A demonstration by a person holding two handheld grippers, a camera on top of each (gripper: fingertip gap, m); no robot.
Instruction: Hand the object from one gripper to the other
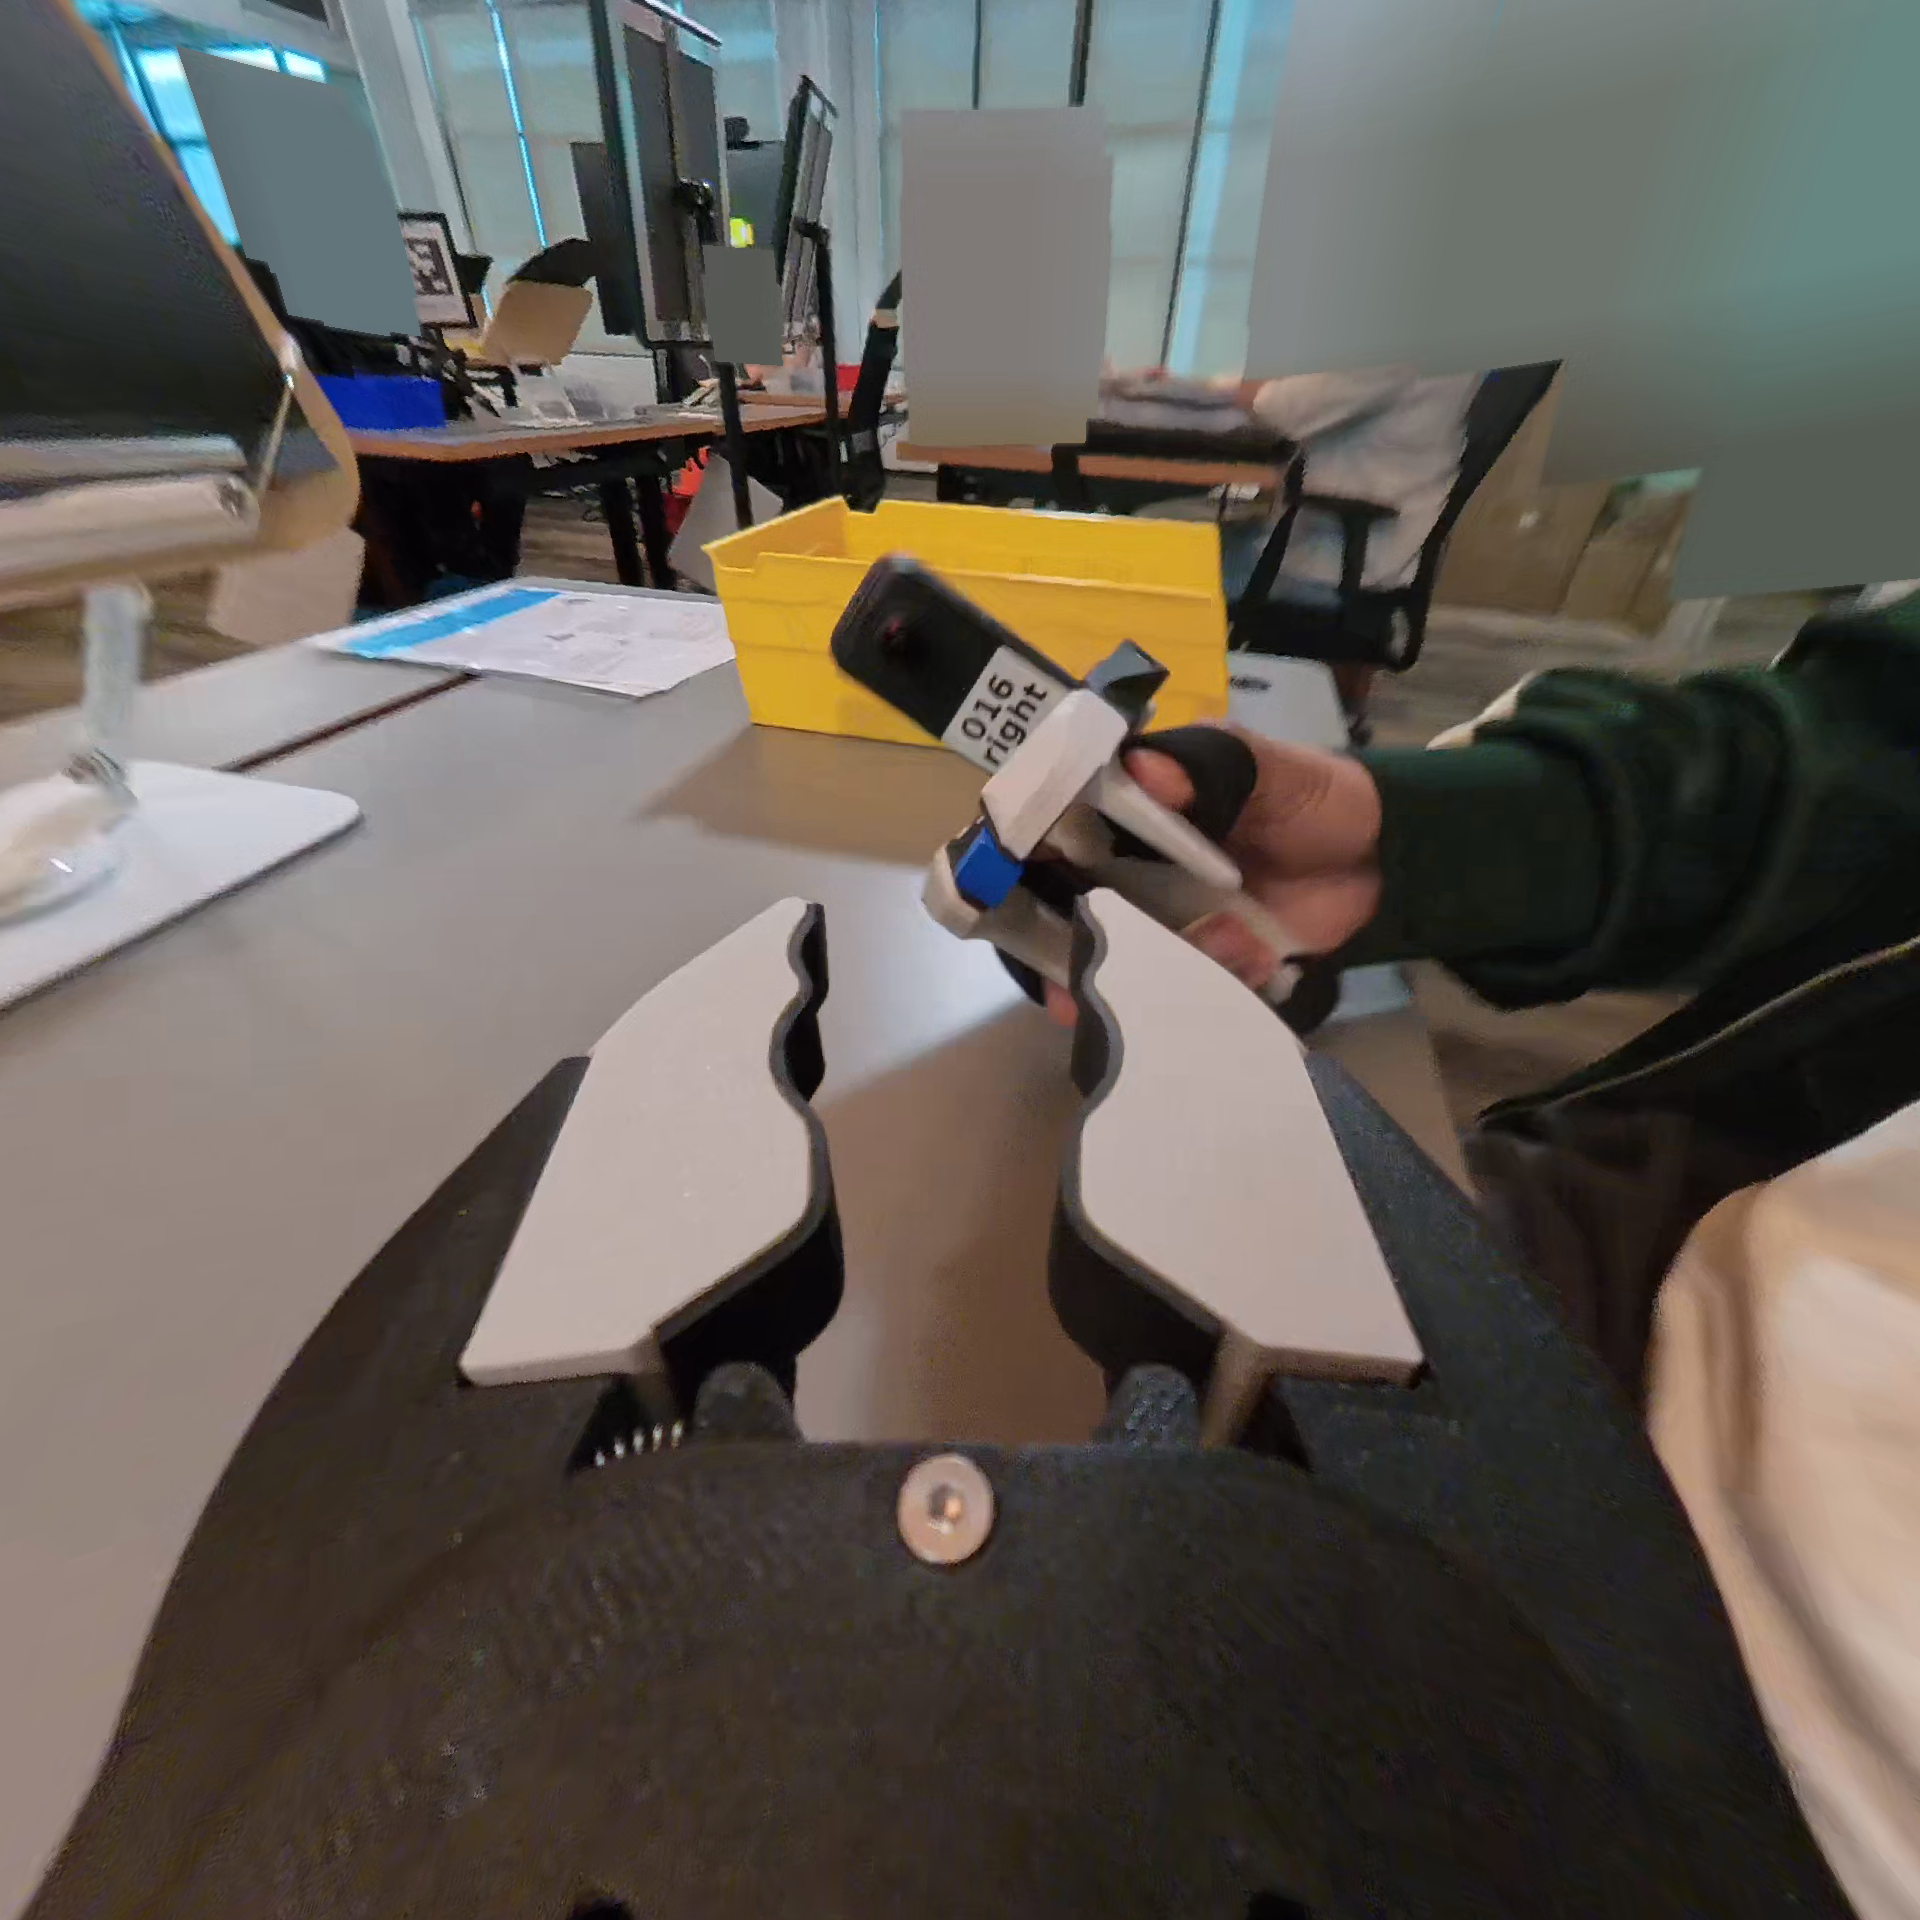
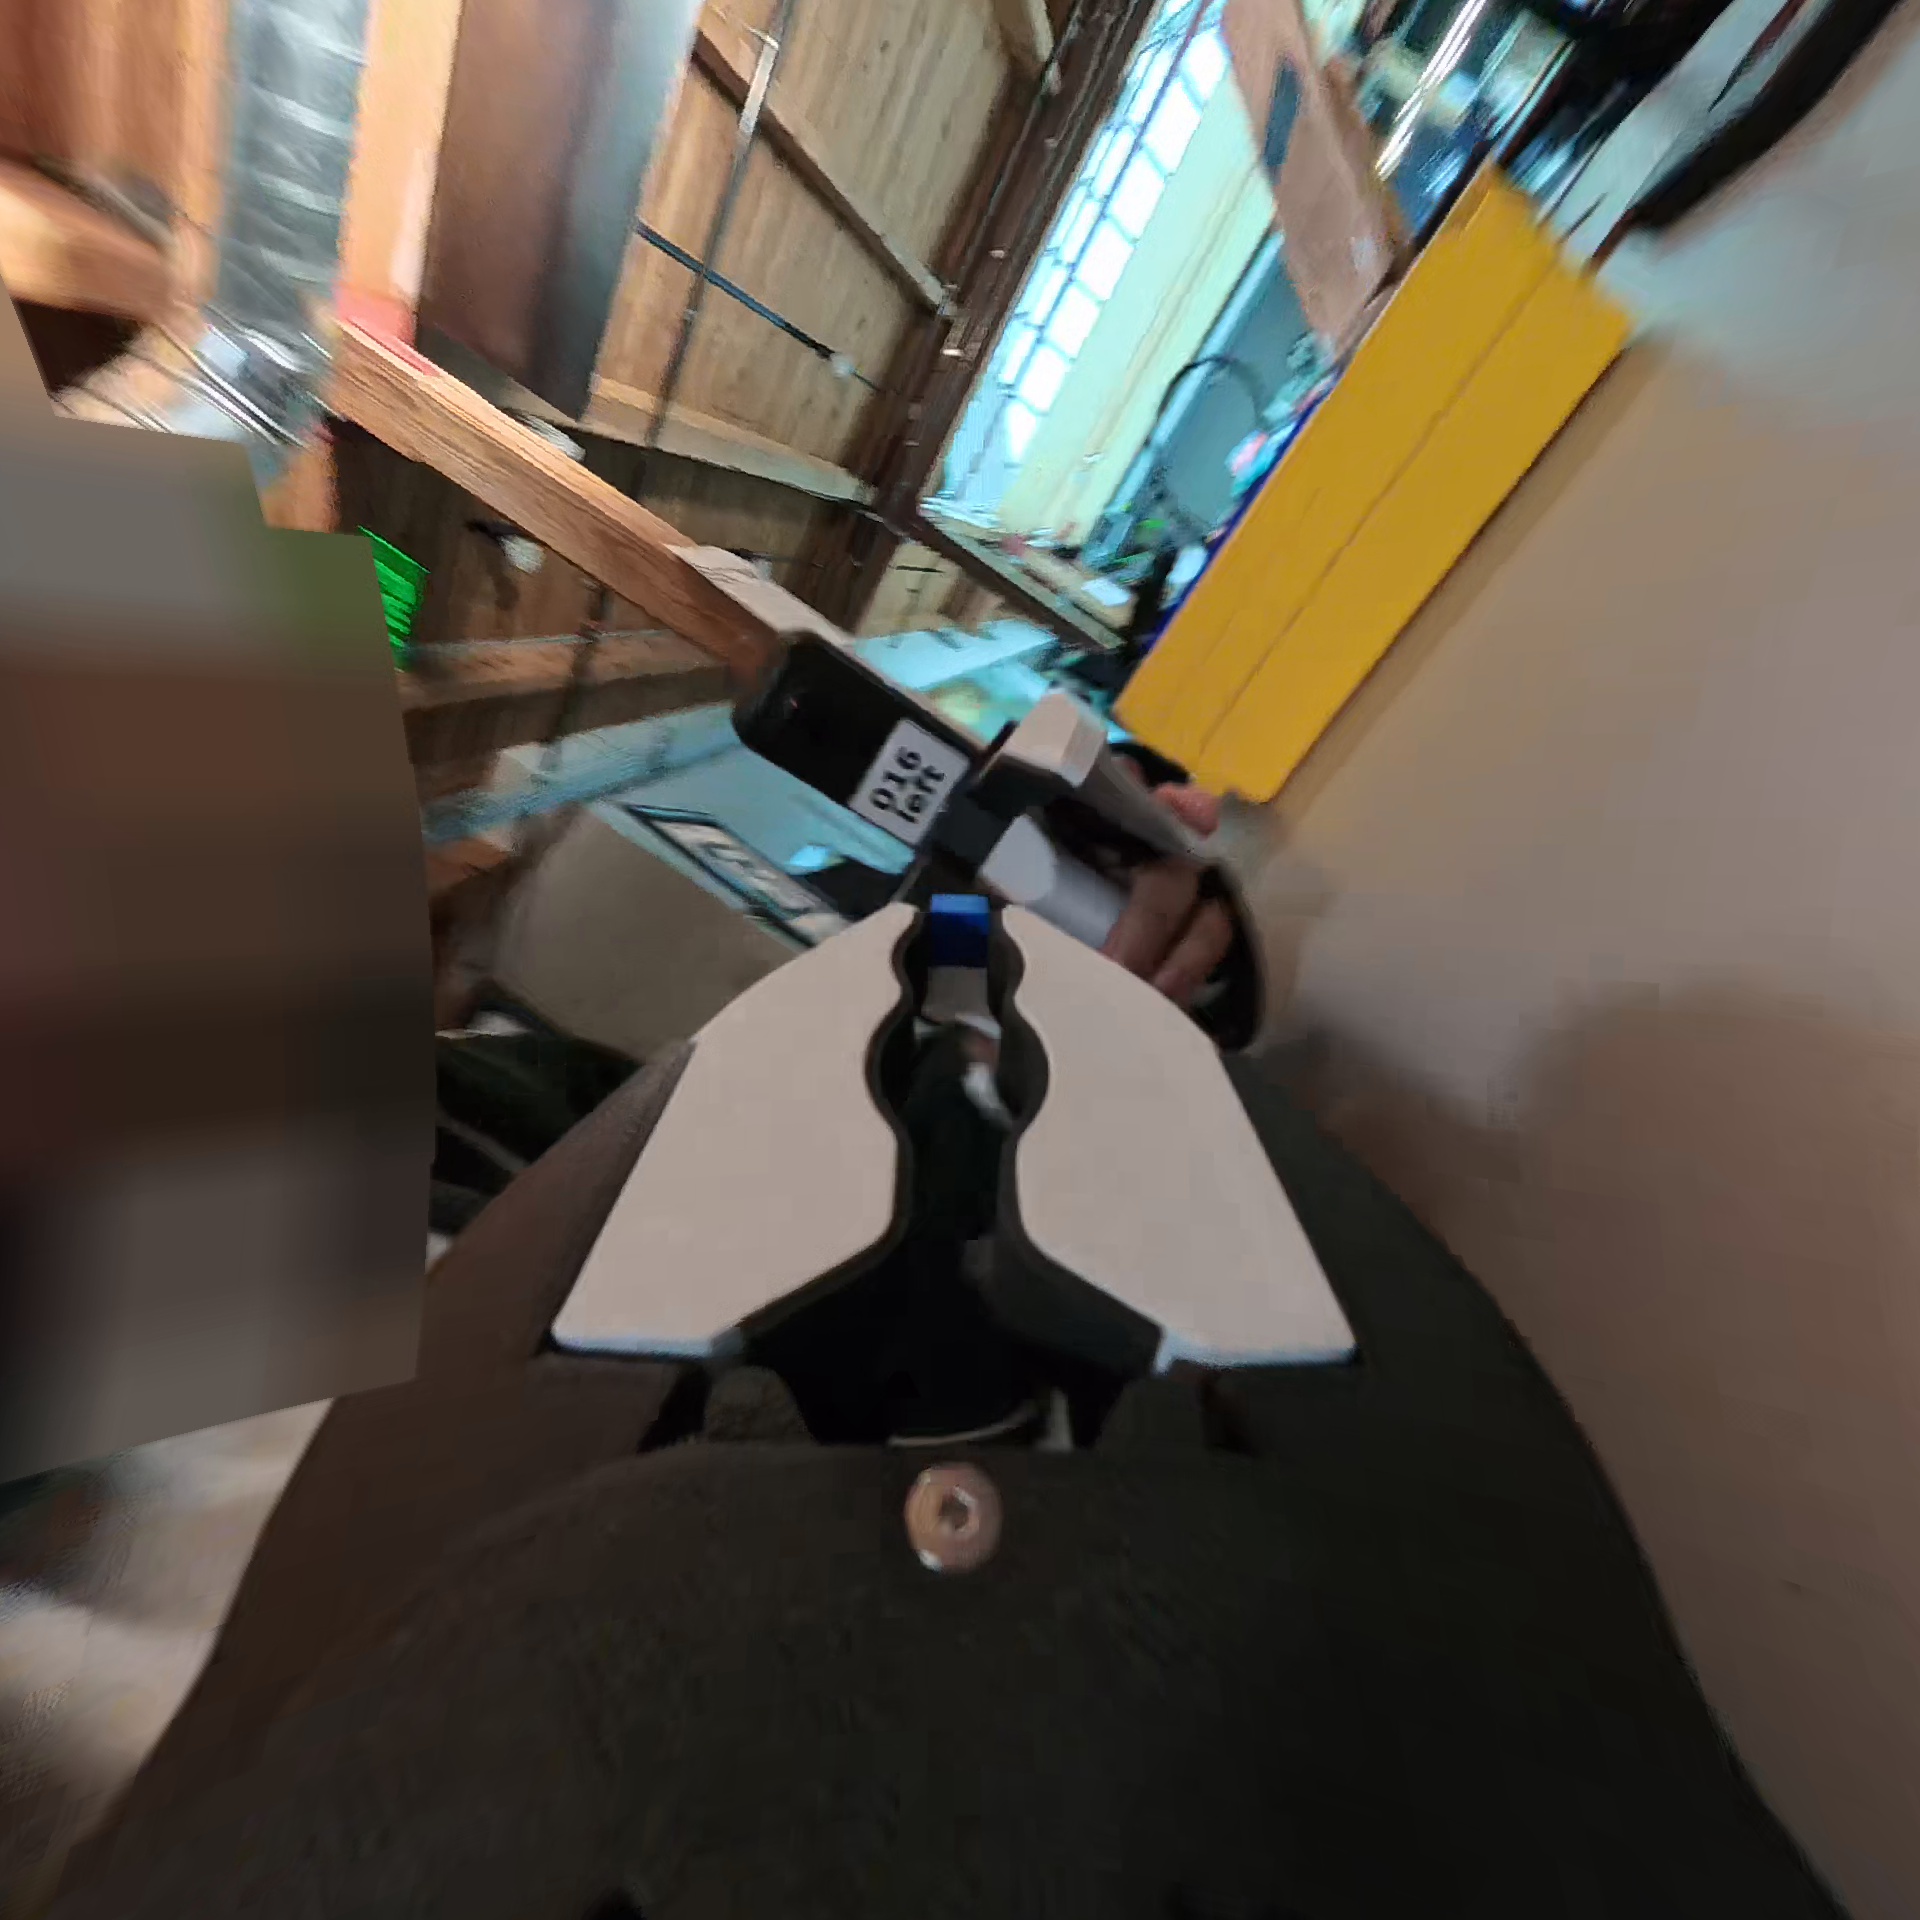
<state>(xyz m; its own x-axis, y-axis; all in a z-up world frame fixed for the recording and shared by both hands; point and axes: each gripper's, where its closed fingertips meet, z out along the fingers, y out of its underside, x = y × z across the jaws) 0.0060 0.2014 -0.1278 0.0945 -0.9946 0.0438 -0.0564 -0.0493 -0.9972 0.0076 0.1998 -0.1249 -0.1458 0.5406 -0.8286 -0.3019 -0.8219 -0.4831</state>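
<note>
Right tongs [image 2: 954,940] are seen clamped on the blue block [image 2: 958,925], while left tongs [image 1: 948,930] are held apart and empty above the table [image 1: 468,935]; the handover is judged pending, the block needing to be brought between them and gripped before release.

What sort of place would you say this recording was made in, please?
Probably an office or lab workspace: desks with monitors, an office chair, and a yellow storage bin on the grey table.

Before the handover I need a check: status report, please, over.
Left gripper open, empty. Right gripper shut on blue block. Block near left gripper, not yet inside it. Nothing in the way.
</note>
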